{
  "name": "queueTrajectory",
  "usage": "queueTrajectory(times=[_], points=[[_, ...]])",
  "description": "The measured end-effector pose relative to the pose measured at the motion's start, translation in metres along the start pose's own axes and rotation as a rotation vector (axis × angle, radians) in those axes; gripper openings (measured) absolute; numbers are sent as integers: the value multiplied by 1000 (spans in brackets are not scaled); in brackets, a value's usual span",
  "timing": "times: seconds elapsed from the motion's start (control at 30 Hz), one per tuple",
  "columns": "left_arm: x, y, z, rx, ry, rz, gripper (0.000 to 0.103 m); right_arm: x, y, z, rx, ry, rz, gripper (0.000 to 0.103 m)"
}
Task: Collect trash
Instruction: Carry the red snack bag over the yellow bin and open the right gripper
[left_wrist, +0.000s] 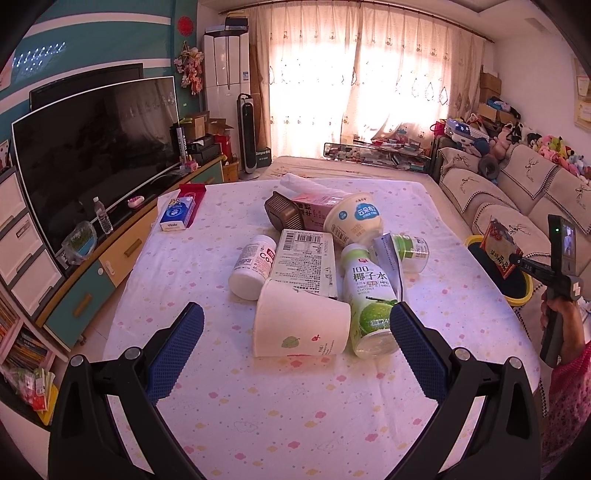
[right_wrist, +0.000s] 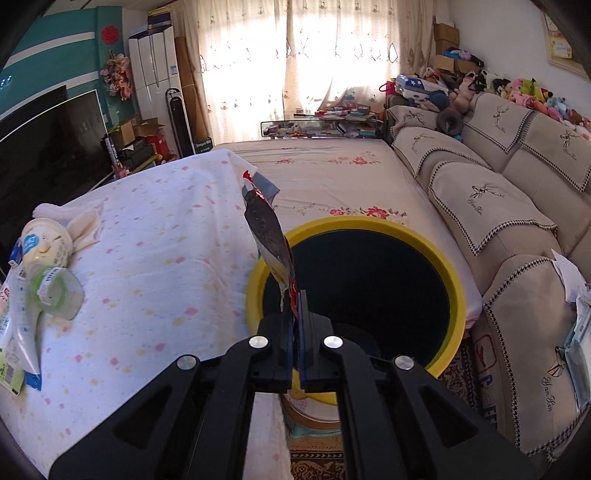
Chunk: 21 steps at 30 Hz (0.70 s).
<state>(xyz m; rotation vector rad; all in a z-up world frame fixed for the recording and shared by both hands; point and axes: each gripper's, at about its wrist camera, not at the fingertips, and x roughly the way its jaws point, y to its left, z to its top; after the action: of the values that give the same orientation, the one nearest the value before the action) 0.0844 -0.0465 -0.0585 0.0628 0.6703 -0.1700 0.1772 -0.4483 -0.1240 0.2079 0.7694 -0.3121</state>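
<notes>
Most of the trash is uncollected, by the look of it. On the table (left_wrist: 192, 266), going left to right: a tissue pack (left_wrist: 178, 215) at the far left; a white pill bottle (left_wrist: 253, 266); a flat carton (left_wrist: 304, 260); a paper cup (left_wrist: 301, 325) on its side; a coconut water bottle (left_wrist: 369, 299). The left gripper (left_wrist: 297, 339) hangs over the near side, jaws wide apart and empty; at the right, the right gripper (right_wrist: 294, 325) is clamped on a snack wrapper (right_wrist: 271, 236) over the near-left rim of the yellow-rimmed bin (right_wrist: 454, 280), not yet dropped.

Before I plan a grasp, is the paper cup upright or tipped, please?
Tipped: the paper cup lies on its side, rim toward the left gripper.
</notes>
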Motion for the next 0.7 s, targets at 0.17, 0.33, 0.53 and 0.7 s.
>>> queueTrajectory(times=[0.17, 0.33, 0.53, 0.7], points=[[6, -10, 3, 19, 13, -7, 99, 40, -19, 6, 24, 57, -65, 3], [10, -16, 7, 26, 15, -14, 99, 62, -37, 10, 53, 101, -99, 27], [19, -29, 8, 48, 23, -34, 99, 39, -40, 9, 89, 66, -77, 41], [31, -48, 7, 81, 37, -68, 99, 22, -33, 9, 58, 49, -68, 42]])
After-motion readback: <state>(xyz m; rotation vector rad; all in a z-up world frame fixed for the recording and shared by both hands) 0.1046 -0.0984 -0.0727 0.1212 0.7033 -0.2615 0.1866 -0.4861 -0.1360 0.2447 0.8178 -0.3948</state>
